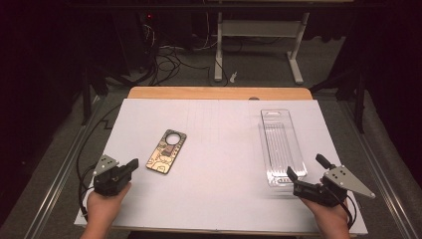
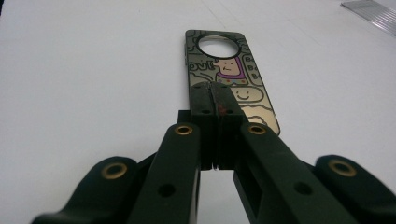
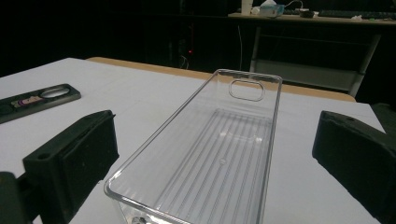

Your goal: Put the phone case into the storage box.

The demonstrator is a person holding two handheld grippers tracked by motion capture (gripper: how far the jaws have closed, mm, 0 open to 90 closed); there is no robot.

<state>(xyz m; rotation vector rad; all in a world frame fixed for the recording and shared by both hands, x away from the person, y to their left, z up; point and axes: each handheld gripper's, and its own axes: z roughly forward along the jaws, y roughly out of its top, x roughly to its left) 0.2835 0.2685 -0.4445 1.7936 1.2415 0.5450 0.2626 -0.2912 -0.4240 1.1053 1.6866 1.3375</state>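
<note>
On the table [image 1: 219,199], covered by a white sheet, lie two things: a door-hanger-shaped card [image 1: 166,151] left of centre and a clear plastic tray [image 1: 282,145] to the right.

The left claw [image 1: 133,163] sits at about 8 o'clock on the table, held in the person's left hand [image 1: 104,206]. Its jaws are pressed together with nothing between them, and they point toward 2 o'clock at the card. In the left gripper view the closed tips [image 2: 215,100] overlap the near end of the card [image 2: 229,70], which shows a round hole at its far end and a cartoon figure in purple below it; whether the tips touch it I cannot tell.

The right claw [image 1: 306,168] is at about 4 o'clock, held in the right hand [image 1: 331,219]. Its jaws stand wide apart, one on each side of the tray's near end, holding nothing. In the right gripper view the ribbed tray [image 3: 219,154] lies between the two pads, apart from both, its long side running away toward 12 o'clock, with the card [image 3: 37,99] at the far left.
</note>
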